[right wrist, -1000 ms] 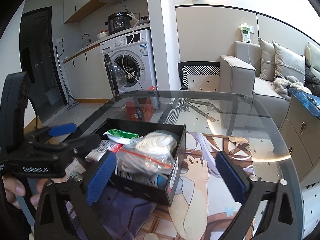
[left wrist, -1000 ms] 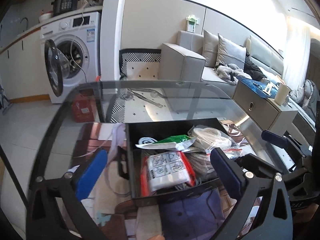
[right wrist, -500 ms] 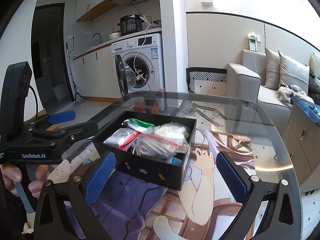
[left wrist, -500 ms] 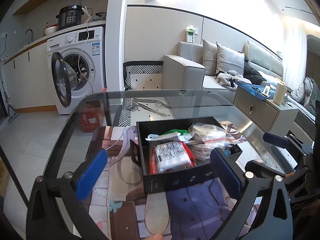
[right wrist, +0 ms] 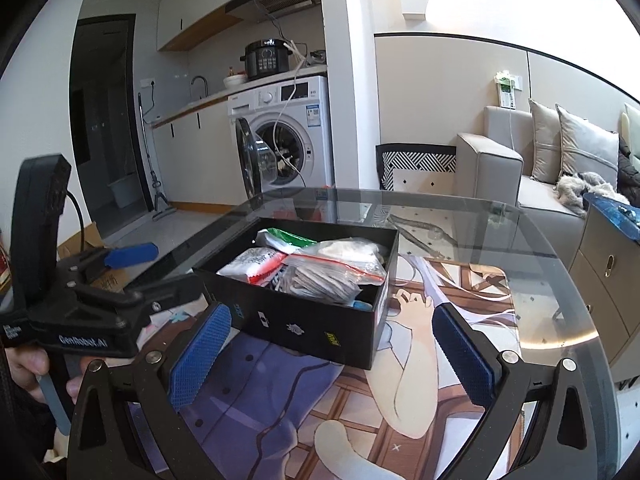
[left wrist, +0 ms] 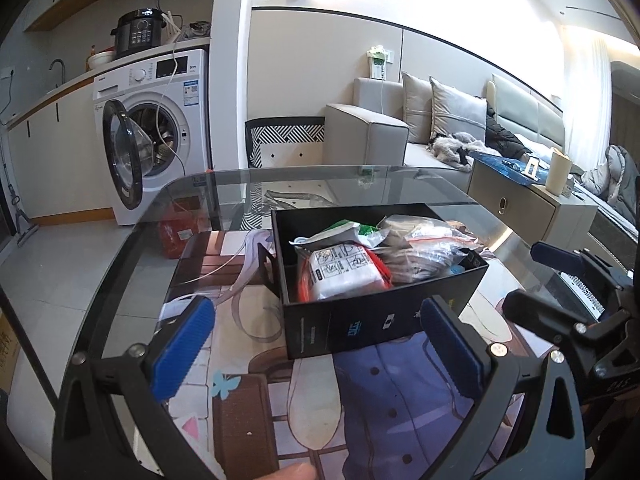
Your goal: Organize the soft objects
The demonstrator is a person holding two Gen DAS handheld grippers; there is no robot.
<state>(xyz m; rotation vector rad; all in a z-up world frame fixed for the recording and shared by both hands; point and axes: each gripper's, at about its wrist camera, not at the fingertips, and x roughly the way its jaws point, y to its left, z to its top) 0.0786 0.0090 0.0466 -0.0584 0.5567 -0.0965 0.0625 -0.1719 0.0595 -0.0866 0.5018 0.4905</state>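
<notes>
A black box (left wrist: 360, 322) stands on the glass table (left wrist: 132, 248) and holds several soft packets: a white and red pack (left wrist: 340, 270), a green and white pouch (left wrist: 344, 230) and clear zip bags (left wrist: 424, 248). The box also shows in the right wrist view (right wrist: 304, 326). My left gripper (left wrist: 316, 346) is open and empty, held just in front of the box. My right gripper (right wrist: 330, 354) is open and empty, also in front of the box. The right gripper shows at the right of the left wrist view (left wrist: 576, 292); the left gripper shows at the left of the right wrist view (right wrist: 104, 280).
A printed mat (right wrist: 400, 392) lies under the glass. Beyond the table are a washing machine (left wrist: 156, 120) with its door open, a grey sofa (left wrist: 440, 128) and a low cabinet (left wrist: 528, 204).
Both grippers have pulled back and risen from the box, so it looks smaller and farther. Both stay open and empty.
</notes>
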